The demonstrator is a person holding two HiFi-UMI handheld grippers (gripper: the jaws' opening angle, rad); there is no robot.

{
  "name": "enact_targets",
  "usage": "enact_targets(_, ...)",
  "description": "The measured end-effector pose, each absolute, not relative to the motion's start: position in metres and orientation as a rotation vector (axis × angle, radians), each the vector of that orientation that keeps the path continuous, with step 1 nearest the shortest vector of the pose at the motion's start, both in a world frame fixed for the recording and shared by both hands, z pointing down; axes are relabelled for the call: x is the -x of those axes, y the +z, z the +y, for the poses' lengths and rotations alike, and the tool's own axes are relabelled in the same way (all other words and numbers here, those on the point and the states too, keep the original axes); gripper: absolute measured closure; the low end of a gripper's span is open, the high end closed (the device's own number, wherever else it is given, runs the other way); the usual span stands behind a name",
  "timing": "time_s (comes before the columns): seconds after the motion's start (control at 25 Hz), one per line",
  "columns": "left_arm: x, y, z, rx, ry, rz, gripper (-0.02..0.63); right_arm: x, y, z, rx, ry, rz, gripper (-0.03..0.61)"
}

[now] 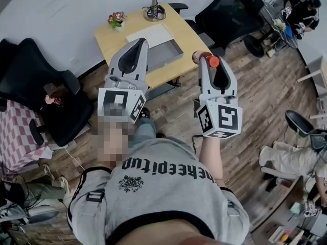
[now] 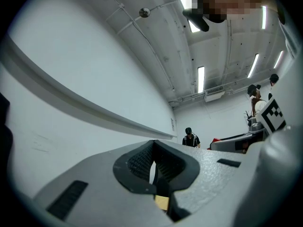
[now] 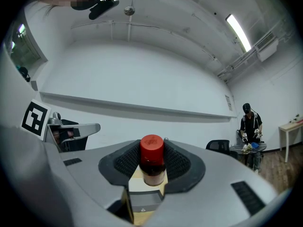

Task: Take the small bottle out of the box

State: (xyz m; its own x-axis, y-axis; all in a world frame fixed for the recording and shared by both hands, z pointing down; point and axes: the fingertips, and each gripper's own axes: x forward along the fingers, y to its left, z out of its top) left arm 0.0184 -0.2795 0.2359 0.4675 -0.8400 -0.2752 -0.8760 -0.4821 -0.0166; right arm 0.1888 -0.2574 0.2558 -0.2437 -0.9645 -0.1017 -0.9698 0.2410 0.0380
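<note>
While both grippers were held raised in front of the person, the right gripper (image 1: 209, 63) had its fingers (image 3: 124, 163) closed on the small brown glass bottle with a red cap (image 3: 152, 161). The pads pressed on both sides of the bottle's body, and the cap stood up past the fingertips. The bottle (image 1: 203, 58) was out of the box and in the air. In the head view it showed over the near right corner of the light wooden counter (image 1: 110, 41).

The left gripper (image 2: 152, 168) had its fingers brought together, with only a thin slit between the pads and nothing held.

The shallow grey open box (image 1: 166, 52) lay along the counter's near edge, toward the right corner. In the head view the left gripper (image 1: 140, 43) overlapped its left end. A white flat sheet (image 1: 151, 34) lay just behind the box, toward the counter's middle. A small pot of purple flowers (image 1: 117, 20) stood near the far left corner, and a lamp base (image 1: 154, 13) at the far edge.
</note>
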Motion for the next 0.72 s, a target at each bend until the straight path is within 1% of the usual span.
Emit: enact_targets(0.72, -0.028, 0.239, -0.263, 2.56, 0.35, 1.514, 0.612, -0.202, 0.252, -0.241, 1.904, 0.17, 2.392, 0.433)
